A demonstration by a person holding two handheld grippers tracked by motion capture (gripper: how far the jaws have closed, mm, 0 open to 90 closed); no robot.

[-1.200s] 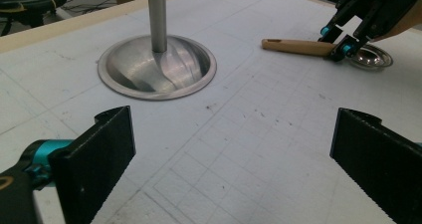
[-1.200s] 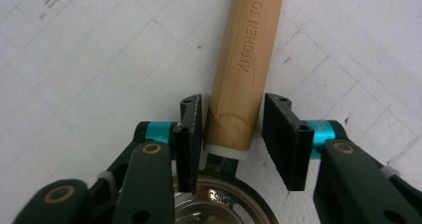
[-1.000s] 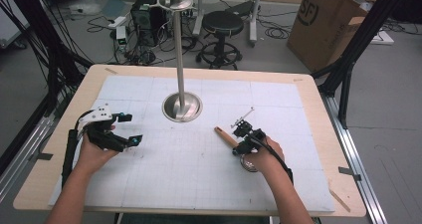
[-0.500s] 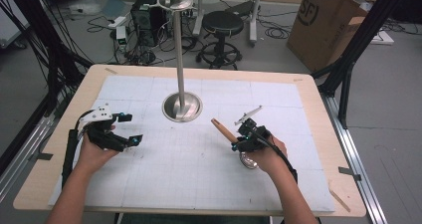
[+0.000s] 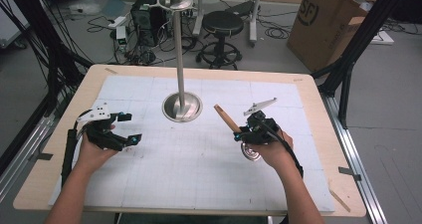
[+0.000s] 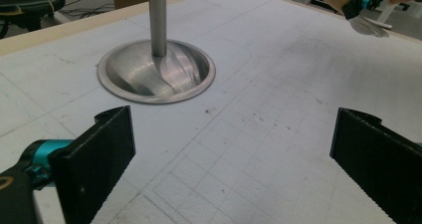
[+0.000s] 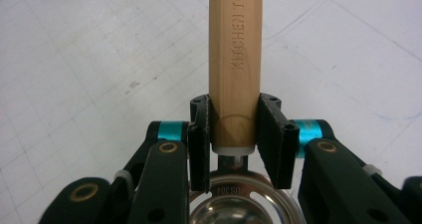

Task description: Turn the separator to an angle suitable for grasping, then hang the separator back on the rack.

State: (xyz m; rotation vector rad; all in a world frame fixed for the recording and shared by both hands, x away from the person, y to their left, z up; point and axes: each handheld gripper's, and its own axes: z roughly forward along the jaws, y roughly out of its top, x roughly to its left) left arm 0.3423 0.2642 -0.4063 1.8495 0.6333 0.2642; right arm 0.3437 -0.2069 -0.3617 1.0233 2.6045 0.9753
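Observation:
My right gripper (image 5: 242,133) (image 7: 234,132) is shut on the wooden handle (image 5: 227,118) (image 7: 235,59) of a kitchen tool, right of the table's middle. The handle points up and away toward the stand. The tool's steel head (image 5: 251,152) (image 7: 236,201) hangs below the jaws, near the hand. A steel stand with a round base (image 5: 182,107) (image 6: 156,71) and a tall pole (image 5: 178,50) rises at the mat's far middle. My left gripper (image 5: 128,128) (image 6: 231,154) is open at the left, its jaws spread wide above bare mat and aimed at the base. The right gripper with the tool (image 6: 366,5) appears far off in the left gripper view.
A white gridded mat (image 5: 199,169) covers the wooden table (image 5: 323,134). Beyond the far edge stand a black stool (image 5: 223,22), a cardboard box (image 5: 328,20) and floor cables. Black frame posts flank both sides.
My right gripper has lifted and shifted slightly away from me, tilting the wooden handle up toward the stand. The left gripper has stayed put.

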